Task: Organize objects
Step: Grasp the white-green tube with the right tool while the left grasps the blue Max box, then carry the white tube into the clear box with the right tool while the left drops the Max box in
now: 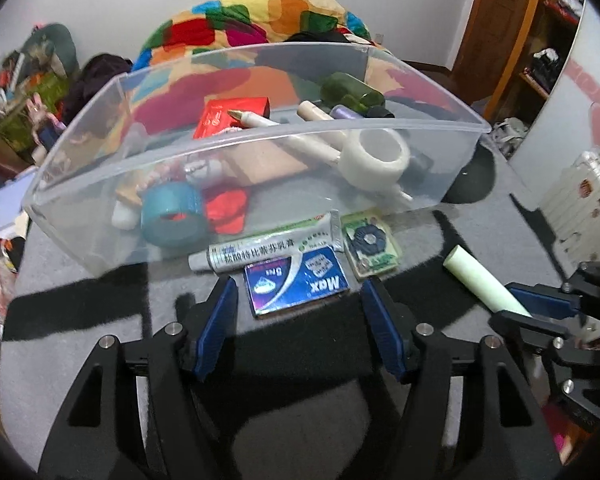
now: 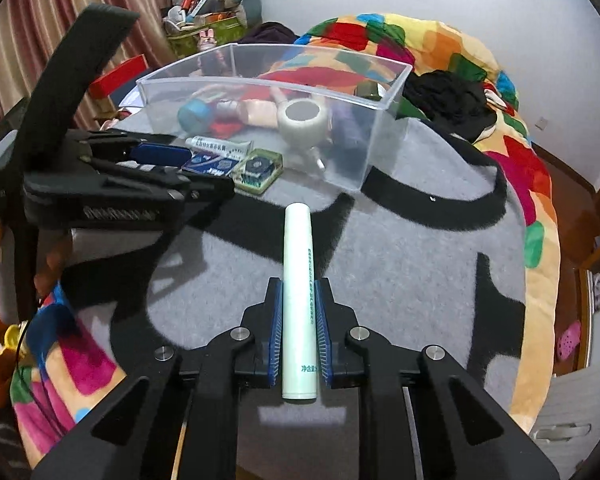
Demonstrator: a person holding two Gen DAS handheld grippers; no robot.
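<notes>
The right claw (image 2: 298, 330) clamps a pale green tube (image 2: 297, 280) near its base, above the grey bench (image 2: 400, 272); light, stiff and likely slick; the left claw (image 1: 296, 312) gapes empty before a blue box (image 1: 298, 282), beside the clear bin (image 1: 260, 136).

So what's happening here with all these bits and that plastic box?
A person is tidying small items into the clear plastic bin with two handheld grippers. The right gripper is clamped on a pale green tube. The left gripper is open, straddling a blue box that still lies on the grey mat in front of the bin.
</notes>
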